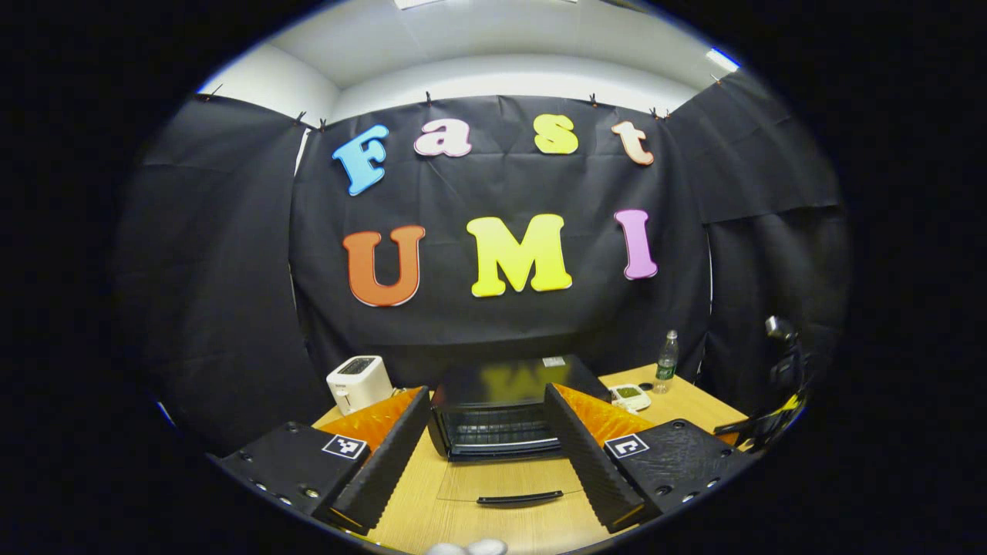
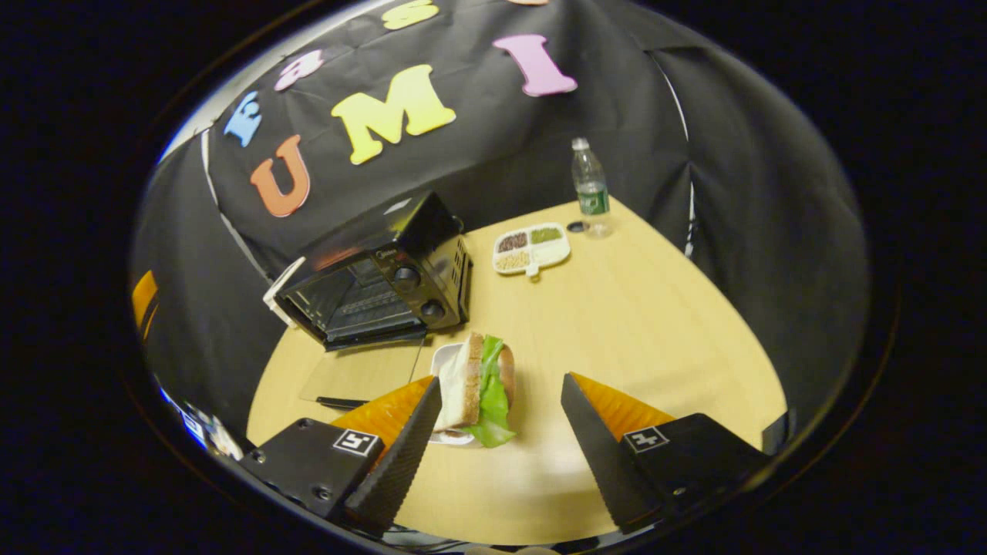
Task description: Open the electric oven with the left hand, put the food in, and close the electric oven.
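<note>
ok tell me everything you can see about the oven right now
The electric oven is a small, glossy black countertop box, metal by the look of it, standing upright on the wooden table against the booth's wall. Its glass door hangs fully open, lying flat over the tabletop with a dark bar handle at its front edge. A wire rack shows inside. Two round knobs sit on the right front panel. Neither gripper touches it.
</note>
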Demonstrator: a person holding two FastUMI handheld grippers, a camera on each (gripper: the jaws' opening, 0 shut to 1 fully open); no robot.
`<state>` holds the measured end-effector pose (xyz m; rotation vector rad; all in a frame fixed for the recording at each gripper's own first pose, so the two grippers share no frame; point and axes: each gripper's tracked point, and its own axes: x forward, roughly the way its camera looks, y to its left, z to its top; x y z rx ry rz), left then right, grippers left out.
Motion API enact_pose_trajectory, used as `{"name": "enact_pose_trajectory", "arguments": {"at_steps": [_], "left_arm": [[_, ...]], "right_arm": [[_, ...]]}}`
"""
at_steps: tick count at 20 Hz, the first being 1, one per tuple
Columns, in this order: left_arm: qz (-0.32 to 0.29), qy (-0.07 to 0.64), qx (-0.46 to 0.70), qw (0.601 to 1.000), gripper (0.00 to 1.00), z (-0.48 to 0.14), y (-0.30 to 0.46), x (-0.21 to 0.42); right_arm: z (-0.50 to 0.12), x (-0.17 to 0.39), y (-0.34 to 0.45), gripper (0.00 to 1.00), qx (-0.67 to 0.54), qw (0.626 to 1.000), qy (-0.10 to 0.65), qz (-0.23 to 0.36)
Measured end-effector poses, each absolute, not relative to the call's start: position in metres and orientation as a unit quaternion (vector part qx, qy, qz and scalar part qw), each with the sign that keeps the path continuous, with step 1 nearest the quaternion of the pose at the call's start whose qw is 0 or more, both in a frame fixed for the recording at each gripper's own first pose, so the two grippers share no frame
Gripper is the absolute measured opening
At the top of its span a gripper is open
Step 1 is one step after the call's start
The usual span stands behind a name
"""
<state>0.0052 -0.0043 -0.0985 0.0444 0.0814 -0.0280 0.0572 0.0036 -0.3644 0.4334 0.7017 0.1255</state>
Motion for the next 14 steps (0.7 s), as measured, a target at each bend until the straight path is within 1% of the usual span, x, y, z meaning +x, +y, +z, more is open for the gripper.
{"name": "enact_pose_trajectory", "arguments": {"at_steps": [4,6,9,10,11,12,13,14], "left_arm": [[-0.014,0.020,0.012,1.000,0.96,-0.070,-0.007,0.002],[-0.016,0.022,0.014,1.000,0.96,-0.070,-0.009,0.003],[-0.018,0.030,0.019,0.999,0.96,-0.076,-0.011,0.006],[-0.019,0.032,0.020,0.999,0.96,-0.077,-0.011,0.008],[-0.020,0.035,0.020,0.999,0.96,-0.079,-0.010,0.008],[-0.019,0.037,0.020,0.999,0.96,-0.080,-0.010,0.009],[-0.019,0.038,0.020,0.999,0.96,-0.080,-0.009,0.011],[-0.017,0.040,0.019,0.999,0.96,-0.081,-0.008,0.011]], "right_arm": [[-0.375,0.081,0.014,0.92,0.235,0.905,0.348,0.072],[-0.382,0.088,0.019,0.92,0.237,0.901,0.356,0.079],[-0.392,0.096,0.026,0.88,0.243,0.892,0.370,0.091],[-0.400,0.093,0.029,0.84,0.247,0.887,0.380,0.091],[-0.405,0.094,0.031,0.82,0.253,0.881,0.390,0.092],[-0.408,0.092,0.033,0.75,0.259,0.876,0.397,0.091],[-0.410,0.092,0.032,0.72,0.268,0.874,0.396,0.086],[-0.409,0.093,0.030,0.59,0.275,0.873,0.394,0.082]]}}
